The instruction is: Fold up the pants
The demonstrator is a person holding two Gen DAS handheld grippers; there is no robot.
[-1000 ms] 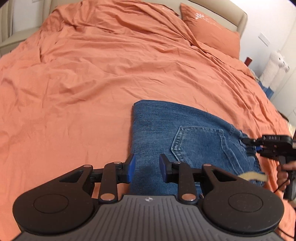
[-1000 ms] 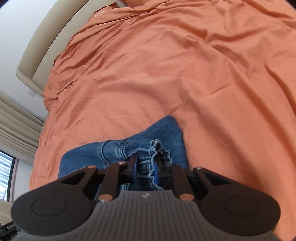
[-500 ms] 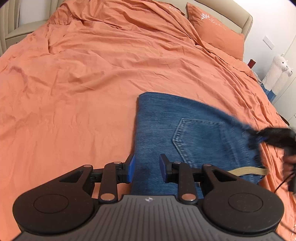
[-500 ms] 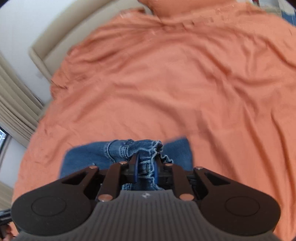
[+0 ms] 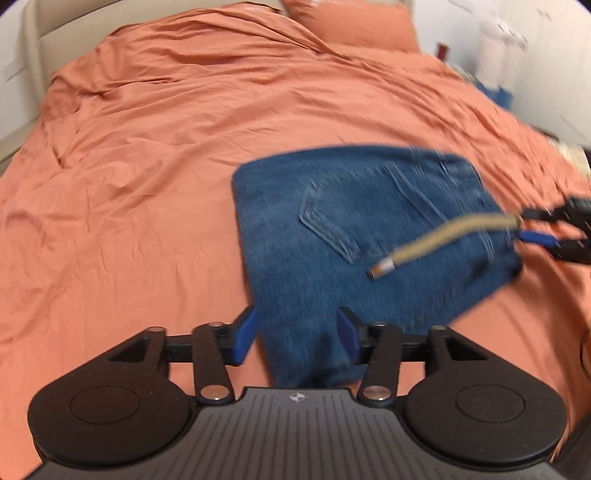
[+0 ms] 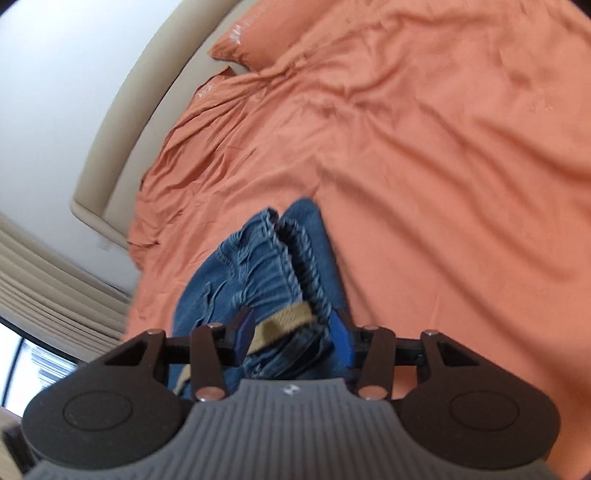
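Observation:
Folded blue jeans point(image 5: 362, 236) lie on the orange bed, back pocket up, with a tan drawstring point(image 5: 443, 240) across them. My left gripper point(image 5: 297, 338) is open, its blue pads either side of the jeans' near corner. In the left wrist view my right gripper point(image 5: 535, 229) is at the jeans' right edge, by the waistband. In the right wrist view my right gripper point(image 6: 293, 332) is open, with the bunched waistband point(image 6: 280, 258) and tan drawstring point(image 6: 280, 325) lying loose between the fingers.
The orange duvet point(image 5: 184, 147) covers the whole bed, with an orange pillow point(image 5: 351, 22) at the beige headboard point(image 6: 122, 122). A white soft toy point(image 5: 495, 44) stands beside the bed at the far right. Curtains point(image 6: 44, 288) hang at the left.
Both grippers have opened wider; the right one has let go of the waistband. The jeans now lie farther out on the bed and the drawstring has flopped across them.

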